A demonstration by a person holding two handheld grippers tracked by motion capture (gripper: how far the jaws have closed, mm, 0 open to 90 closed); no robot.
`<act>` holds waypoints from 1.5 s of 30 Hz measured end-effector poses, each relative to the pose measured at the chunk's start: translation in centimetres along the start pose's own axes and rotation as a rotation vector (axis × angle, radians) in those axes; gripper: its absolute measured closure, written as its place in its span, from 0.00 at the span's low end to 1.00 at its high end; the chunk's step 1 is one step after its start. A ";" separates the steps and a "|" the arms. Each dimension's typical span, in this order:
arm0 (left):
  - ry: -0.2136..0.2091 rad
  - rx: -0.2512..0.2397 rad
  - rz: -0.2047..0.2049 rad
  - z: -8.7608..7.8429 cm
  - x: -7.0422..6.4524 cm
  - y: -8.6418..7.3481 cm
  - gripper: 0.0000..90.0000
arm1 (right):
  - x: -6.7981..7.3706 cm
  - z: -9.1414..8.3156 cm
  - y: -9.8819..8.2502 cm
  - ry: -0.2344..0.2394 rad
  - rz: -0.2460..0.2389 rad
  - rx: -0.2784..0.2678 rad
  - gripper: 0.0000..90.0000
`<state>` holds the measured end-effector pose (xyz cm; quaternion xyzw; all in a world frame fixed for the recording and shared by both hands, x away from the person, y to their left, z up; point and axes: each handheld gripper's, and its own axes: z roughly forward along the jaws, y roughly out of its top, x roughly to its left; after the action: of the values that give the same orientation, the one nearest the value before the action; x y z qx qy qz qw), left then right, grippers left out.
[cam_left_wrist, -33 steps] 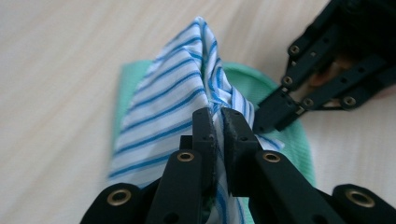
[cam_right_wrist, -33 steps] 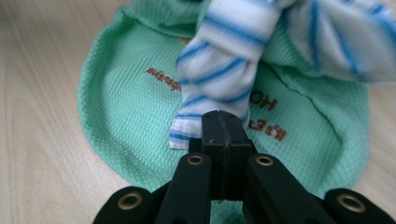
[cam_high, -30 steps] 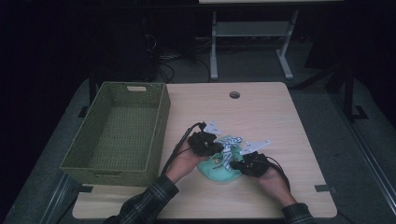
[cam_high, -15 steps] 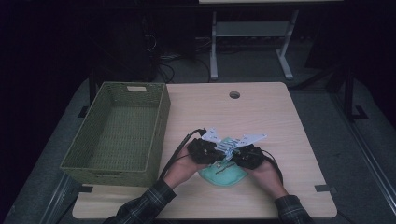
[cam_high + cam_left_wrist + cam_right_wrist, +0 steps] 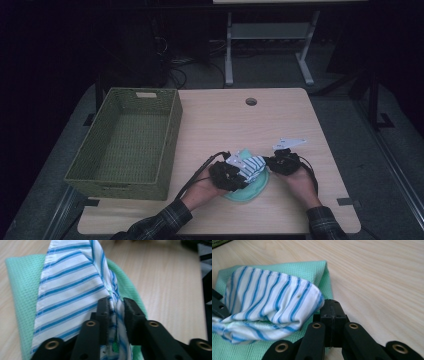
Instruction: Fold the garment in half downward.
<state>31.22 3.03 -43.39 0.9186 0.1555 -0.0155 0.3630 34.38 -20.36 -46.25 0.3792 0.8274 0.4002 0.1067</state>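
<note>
Basket (image 5: 125,142): woven green, in the left half of the high view, on the wooden table (image 5: 220,120); its hollow is in shadow.
Left hand (image 5: 207,186): comes in from the bottom centre of the high view in a plaid sleeve (image 5: 162,222), forearm slanting up and to the right, wrapped round its tool from below.
Left gripper (image 5: 116,305): lies low over the cloths, pointing right in the high view; its jaws have just been opening, and in its own view a fold of the striped cloth (image 5: 72,290) stands in the narrow gap between them, the pads not clearly pressing.
Striped cloth: white with blue stripes, bunched on top of the green cloth (image 5: 287,268), lower centre of the high view, between the two tools.
Green cloth: mint, waffle-textured, flat on the table under the striped one.
Right gripper (image 5: 332,308): jaws closed pad to pad with nothing between them, tips just beside the rounded edge of the striped cloth, over the edge of the green one.
Right hand (image 5: 300,180): enters at lower right of the high view, forearm slanting up and left, gripper pointing left.
Writing: no readable label or brand on any item.
</note>
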 end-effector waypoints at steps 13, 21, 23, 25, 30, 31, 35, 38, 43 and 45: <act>0.130 -0.043 -0.079 -4.0 1.7 -0.5 0.95 | 0.8 -2.2 1.3 0.000 -0.036 -0.053 1.00; 0.189 0.048 -0.152 -3.4 3.6 -2.6 0.95 | 1.9 -0.7 0.6 0.037 -0.065 0.025 1.00; 0.194 0.054 -0.165 -3.1 3.8 -2.8 0.94 | 1.9 -0.4 0.1 0.042 -0.067 0.046 1.00; 0.187 0.069 -0.155 -3.0 3.8 -2.9 0.93 | 2.1 -0.3 -0.3 0.047 -0.066 0.067 1.00; 0.183 0.100 -0.147 -2.3 3.7 -3.1 0.92 | 2.3 -0.2 -1.0 0.052 -0.072 0.103 1.00; 0.181 0.104 -0.148 -2.1 3.7 -3.2 0.92 | 2.4 -0.2 -1.1 0.054 -0.069 0.105 1.00; 0.184 0.104 -0.144 -1.9 4.0 -3.1 0.94 | 2.4 -0.3 -1.1 0.057 -0.071 0.108 1.00; 0.188 0.092 -0.142 -2.1 3.9 -3.1 0.93 | 2.3 -0.7 -0.6 0.059 -0.068 0.082 1.00; 0.167 0.061 -0.144 -3.2 3.1 -2.6 0.96 | 2.1 -0.7 0.6 0.057 -0.081 0.048 1.00; 0.158 0.048 -0.140 -3.5 2.3 -2.6 0.97 | 2.0 -0.4 1.0 0.057 -0.081 0.036 1.00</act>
<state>32.39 7.81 -42.87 0.9122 0.2472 0.0280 0.3256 33.37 -18.81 -45.03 0.3359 0.8519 0.3912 0.0920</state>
